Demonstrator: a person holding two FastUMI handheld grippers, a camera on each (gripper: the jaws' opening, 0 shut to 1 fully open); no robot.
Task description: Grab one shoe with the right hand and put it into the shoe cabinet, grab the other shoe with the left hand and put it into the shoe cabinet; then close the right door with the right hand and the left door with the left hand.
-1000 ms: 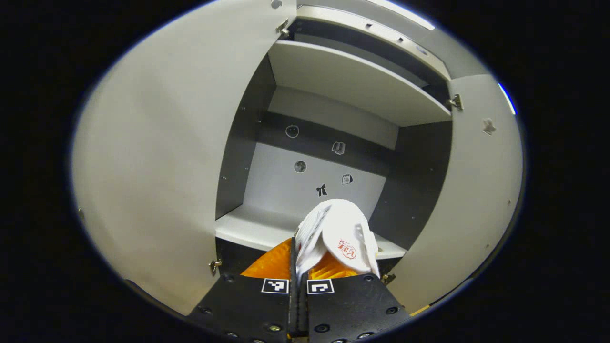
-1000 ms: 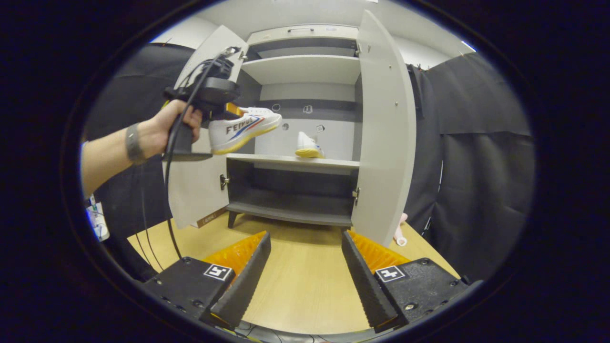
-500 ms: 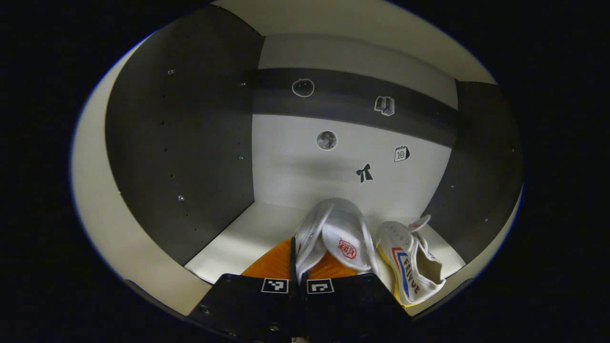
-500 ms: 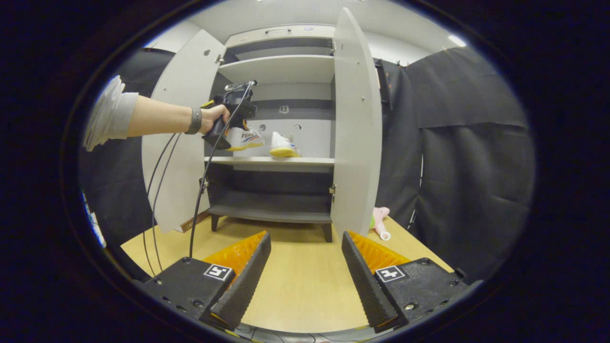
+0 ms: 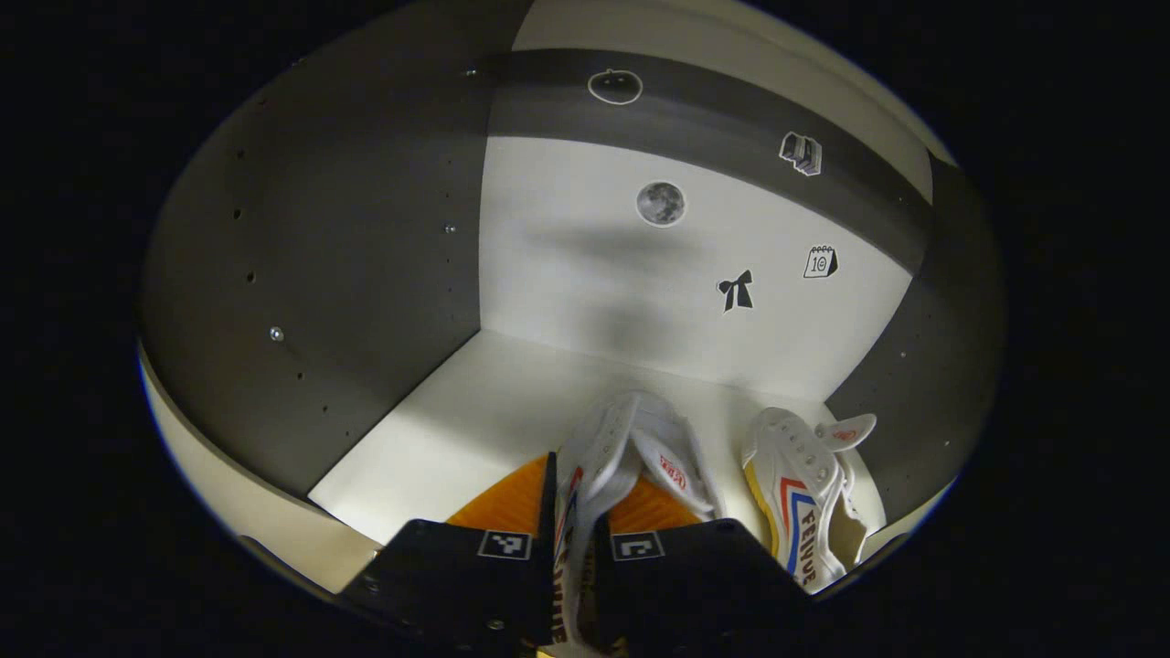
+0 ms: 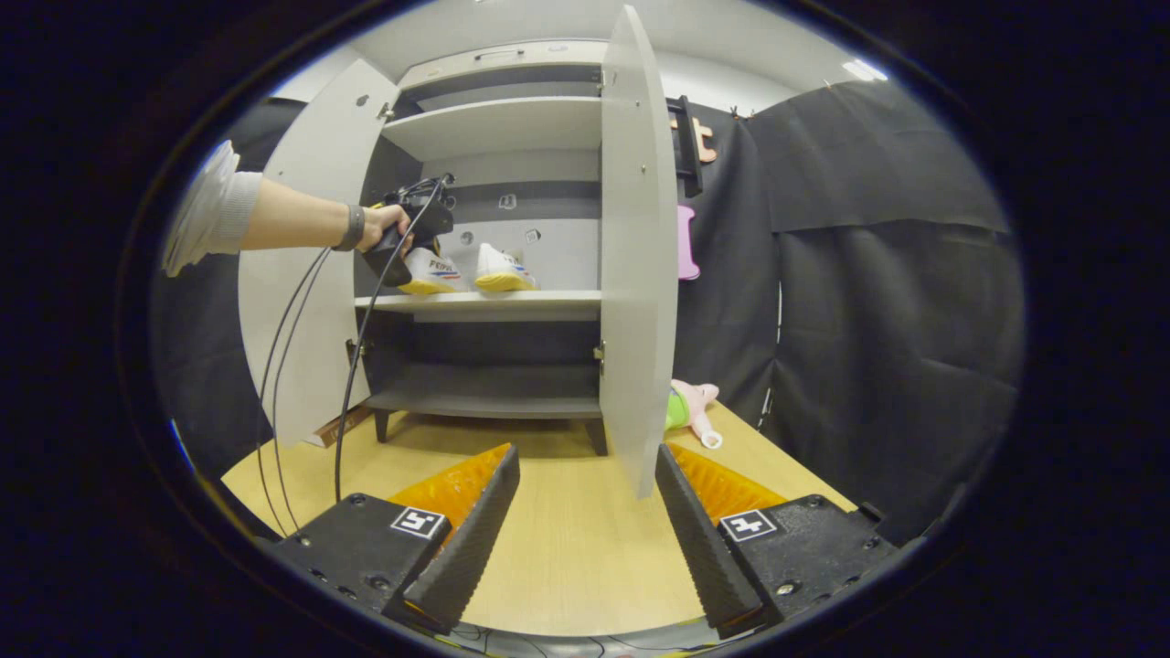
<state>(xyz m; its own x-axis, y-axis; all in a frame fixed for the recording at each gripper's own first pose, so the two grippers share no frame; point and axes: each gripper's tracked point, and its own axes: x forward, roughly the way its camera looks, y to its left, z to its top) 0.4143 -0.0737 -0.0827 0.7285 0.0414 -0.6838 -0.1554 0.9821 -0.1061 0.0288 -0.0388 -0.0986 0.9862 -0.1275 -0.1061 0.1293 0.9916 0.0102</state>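
Observation:
In the left gripper view my left gripper (image 5: 574, 484) is inside the cabinet, shut on the heel of a white shoe (image 5: 631, 443). The shoe's toe points at the back wall, low over the middle shelf (image 5: 457, 420). The second white shoe (image 5: 804, 484), with red and blue stripes, lies just to its right on the same shelf. In the right gripper view my right gripper (image 6: 585, 461) hangs open over the wooden table (image 6: 567, 539), holding nothing. Farther off, a hand holds the left gripper (image 6: 402, 228) at the held shoe (image 6: 434, 272), beside the other shoe (image 6: 501, 270).
The grey cabinet stands on the table with its left door (image 6: 283, 302) and right door (image 6: 640, 256) swung open. The right door's edge is straight ahead of my right gripper. A pink and green plush toy (image 6: 690, 407) lies behind that door. Cables trail from the left gripper.
My left gripper has gone deep into the cabinet and lowered its shoe to the shelf beside the other shoe. The right gripper stays open and has shifted right, toward the right door.

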